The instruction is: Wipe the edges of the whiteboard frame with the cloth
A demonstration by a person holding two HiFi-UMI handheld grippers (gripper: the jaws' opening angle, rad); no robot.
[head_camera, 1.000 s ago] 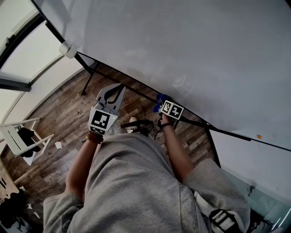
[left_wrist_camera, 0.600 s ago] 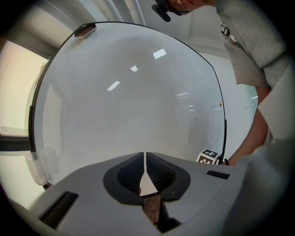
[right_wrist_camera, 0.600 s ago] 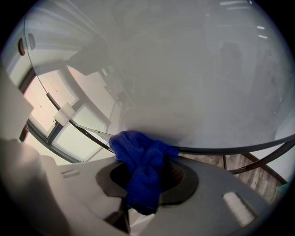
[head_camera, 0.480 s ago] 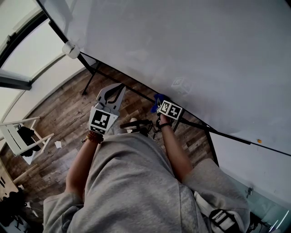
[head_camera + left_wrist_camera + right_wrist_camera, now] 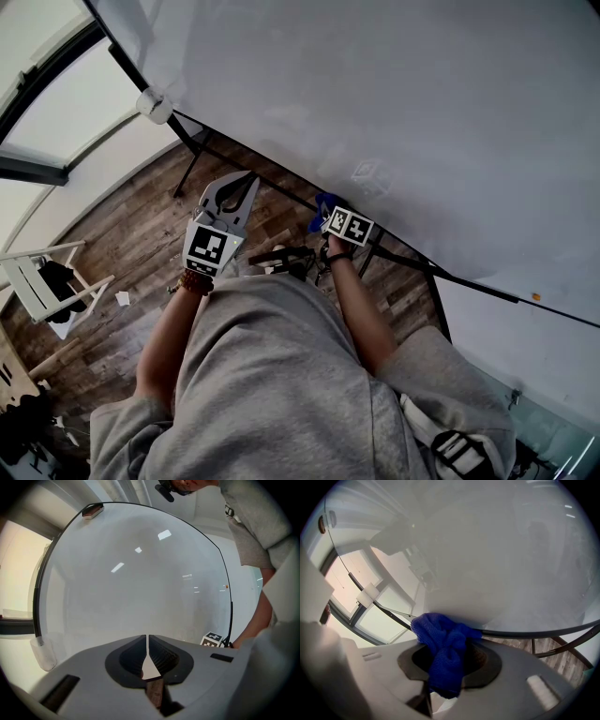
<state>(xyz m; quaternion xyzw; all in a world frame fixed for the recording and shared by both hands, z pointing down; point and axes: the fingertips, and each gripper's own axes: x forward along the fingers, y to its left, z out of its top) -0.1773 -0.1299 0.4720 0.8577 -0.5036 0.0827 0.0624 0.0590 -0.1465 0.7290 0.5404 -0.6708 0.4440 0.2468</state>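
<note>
**A:** What are the right tongs (image 5: 449, 649) holding?

**B:** They are clamping a bunched blue cloth (image 5: 440, 634) between the jaws, which are standing only as far apart as the wad forces them. The free end of the cloth is spilling forward and pressing against the black whiteboard frame (image 5: 525, 633) along its lower edge.

**A:** And the left tongs (image 5: 148, 641)?

**B:** They are hanging idle with the jaws drawn together. Only a thin slit is showing at the tips, and nothing is sitting between them. They are pointing at the whiteboard (image 5: 140, 573) but not touching it.

**A:** So which step is in hand?

**B:** I'd say the wiping itself, on the bottom rail. From the head view, the cloth is sitting partway along that rail. The white corner cap (image 5: 155, 105) is well off to one side, and a long run of rail is stretching away on the other.

**A:** What is the next move asking for?

**B:** Probably sliding the cloth along the rail while pressing it onto the rim, so that the fabric rubs the frame and not the jaws. I cannot tell the direction from here. The stand's black struts (image 5: 375, 251) are crossing just under the rail near the right tongs, above the wooden floor (image 5: 122, 234), so the hand is likely needing to steer clear of them.
</note>
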